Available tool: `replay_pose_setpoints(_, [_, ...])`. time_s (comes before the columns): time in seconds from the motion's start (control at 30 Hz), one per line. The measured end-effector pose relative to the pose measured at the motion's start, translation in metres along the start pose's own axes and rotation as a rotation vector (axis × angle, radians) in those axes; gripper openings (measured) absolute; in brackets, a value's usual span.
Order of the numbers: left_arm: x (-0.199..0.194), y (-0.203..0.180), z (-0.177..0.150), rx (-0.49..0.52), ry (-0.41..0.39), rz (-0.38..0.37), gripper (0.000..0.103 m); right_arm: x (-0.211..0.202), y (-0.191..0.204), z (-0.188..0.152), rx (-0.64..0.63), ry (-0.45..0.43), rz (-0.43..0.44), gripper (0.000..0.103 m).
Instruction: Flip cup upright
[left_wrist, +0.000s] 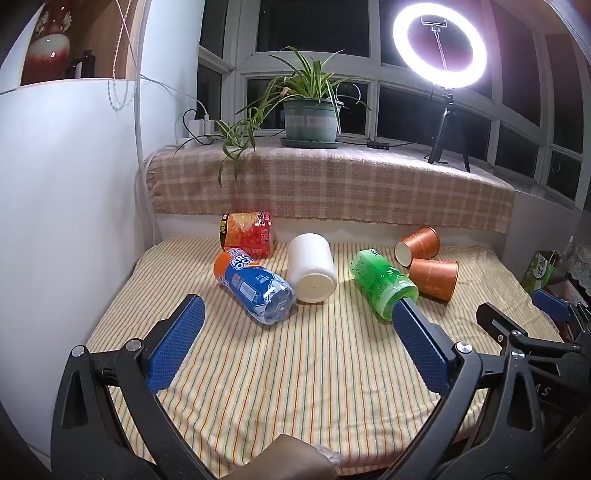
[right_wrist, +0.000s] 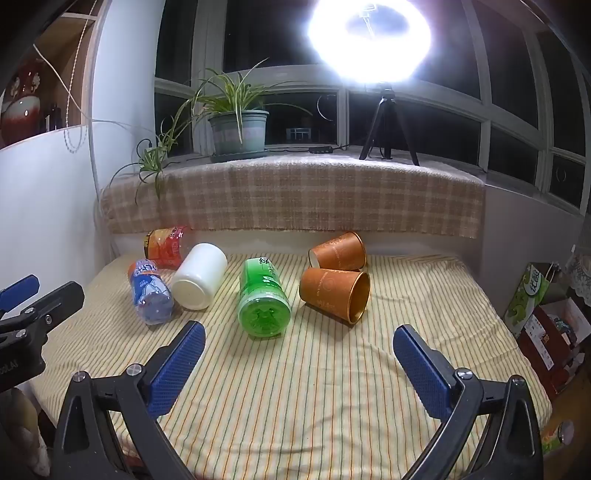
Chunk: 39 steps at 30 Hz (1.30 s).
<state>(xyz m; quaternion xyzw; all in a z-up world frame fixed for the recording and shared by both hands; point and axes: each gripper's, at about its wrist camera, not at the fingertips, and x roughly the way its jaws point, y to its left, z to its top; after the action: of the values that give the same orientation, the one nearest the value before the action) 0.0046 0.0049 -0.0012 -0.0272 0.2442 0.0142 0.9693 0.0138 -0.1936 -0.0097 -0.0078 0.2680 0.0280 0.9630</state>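
Note:
Two orange paper cups lie on their sides on the striped cloth: the near one (right_wrist: 334, 293) (left_wrist: 434, 277) with its mouth toward the front right, the far one (right_wrist: 338, 251) (left_wrist: 419, 242) behind it. A white cup (left_wrist: 312, 267) (right_wrist: 199, 275) lies on its side, base toward me. My left gripper (left_wrist: 295, 321) is open and empty, short of the white cup. My right gripper (right_wrist: 299, 345) is open and empty, short of the green bottle and the near orange cup. It also shows at the right edge of the left wrist view (left_wrist: 517, 317).
A green bottle (right_wrist: 263, 297) (left_wrist: 382, 282), a blue-labelled bottle (left_wrist: 255, 286) (right_wrist: 149, 291) and a red-orange bottle (left_wrist: 246, 234) (right_wrist: 166, 245) lie on the cloth-covered table (left_wrist: 314, 387). A plaid-covered sill with a potted plant (left_wrist: 312, 118) and ring light (left_wrist: 439, 44) is behind. Boxes (right_wrist: 543, 325) stand at right.

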Motion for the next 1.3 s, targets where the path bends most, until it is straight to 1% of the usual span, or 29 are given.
replay_pose_setpoints(1.3, [-0.0042, -0.0029, 0.0011, 0.005, -0.009, 0.001, 0.103, 0.0003, -0.0001, 0.0013, 0.003, -0.007, 0.002, 0.103])
